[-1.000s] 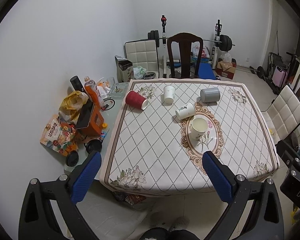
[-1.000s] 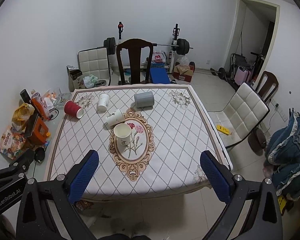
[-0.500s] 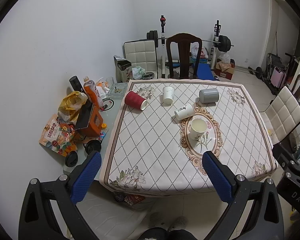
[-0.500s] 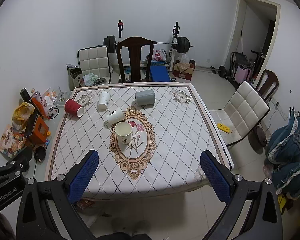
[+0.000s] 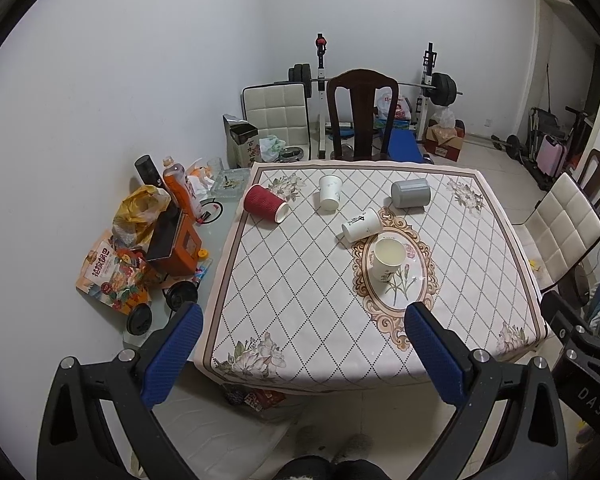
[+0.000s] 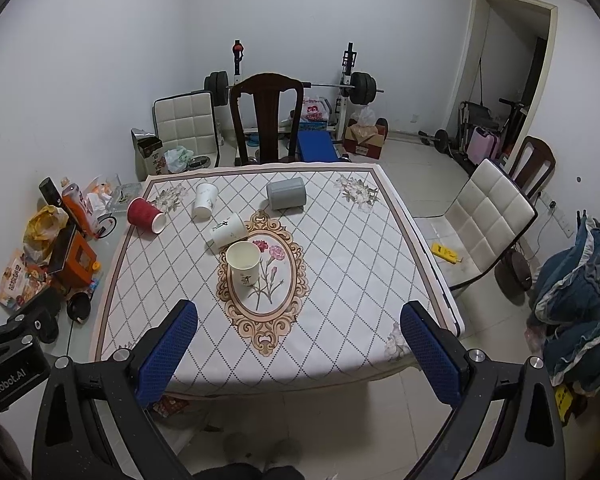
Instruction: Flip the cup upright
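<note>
Several cups are on the patterned table (image 5: 300, 280) (image 6: 340, 280). A white paper cup (image 5: 387, 258) (image 6: 243, 262) stands upright on the oval flower motif. Lying on their sides are a white cup with writing (image 5: 361, 225) (image 6: 229, 231), a second white cup (image 5: 330, 193) (image 6: 204, 200), a red ribbed cup (image 5: 265, 203) (image 6: 146, 215) and a grey cup (image 5: 411, 194) (image 6: 286, 194). My left gripper (image 5: 304, 324) and right gripper (image 6: 298, 320) are both open and empty, held back from the table's near edge, far from every cup.
A dark wooden chair (image 5: 362, 116) stands at the table's far side, a cream padded chair (image 6: 484, 224) at its right. Bottles, bags and boxes (image 5: 152, 240) clutter a low surface at the left. A weight rack (image 6: 292, 88) stands against the back wall.
Both views have drawn back and up a little, so the table looks slightly smaller. No cup has moved and both grippers stay open.
</note>
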### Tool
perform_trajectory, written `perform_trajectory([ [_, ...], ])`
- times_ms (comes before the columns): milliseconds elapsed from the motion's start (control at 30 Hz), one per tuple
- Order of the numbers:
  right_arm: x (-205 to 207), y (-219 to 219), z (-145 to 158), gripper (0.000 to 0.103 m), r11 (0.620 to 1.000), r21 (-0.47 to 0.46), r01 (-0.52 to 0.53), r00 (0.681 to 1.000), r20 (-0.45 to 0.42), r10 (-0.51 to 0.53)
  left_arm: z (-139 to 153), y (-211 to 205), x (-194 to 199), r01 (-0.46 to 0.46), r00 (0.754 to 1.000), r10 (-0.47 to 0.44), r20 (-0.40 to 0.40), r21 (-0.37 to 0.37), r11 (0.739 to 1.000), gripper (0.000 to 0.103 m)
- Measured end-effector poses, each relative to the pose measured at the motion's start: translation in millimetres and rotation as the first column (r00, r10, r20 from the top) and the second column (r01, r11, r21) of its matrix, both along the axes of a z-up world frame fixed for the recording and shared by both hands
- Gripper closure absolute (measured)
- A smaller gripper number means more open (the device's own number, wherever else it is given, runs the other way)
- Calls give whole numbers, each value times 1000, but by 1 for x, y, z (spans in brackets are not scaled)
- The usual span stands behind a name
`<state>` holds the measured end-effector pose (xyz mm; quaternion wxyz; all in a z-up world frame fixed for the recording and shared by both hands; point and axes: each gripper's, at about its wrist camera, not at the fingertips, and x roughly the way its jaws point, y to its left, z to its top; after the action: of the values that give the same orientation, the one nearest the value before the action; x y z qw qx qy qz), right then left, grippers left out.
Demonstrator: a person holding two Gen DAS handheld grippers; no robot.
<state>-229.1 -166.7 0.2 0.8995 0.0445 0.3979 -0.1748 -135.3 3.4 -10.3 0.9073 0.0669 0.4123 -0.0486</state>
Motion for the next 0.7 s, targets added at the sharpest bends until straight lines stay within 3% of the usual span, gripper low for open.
perform_trajectory([
  [700,-2,2,10,0,1000,2,-13,1000,0,13,1,2,-4,-1,1000,1,0,-7,1000,0],
])
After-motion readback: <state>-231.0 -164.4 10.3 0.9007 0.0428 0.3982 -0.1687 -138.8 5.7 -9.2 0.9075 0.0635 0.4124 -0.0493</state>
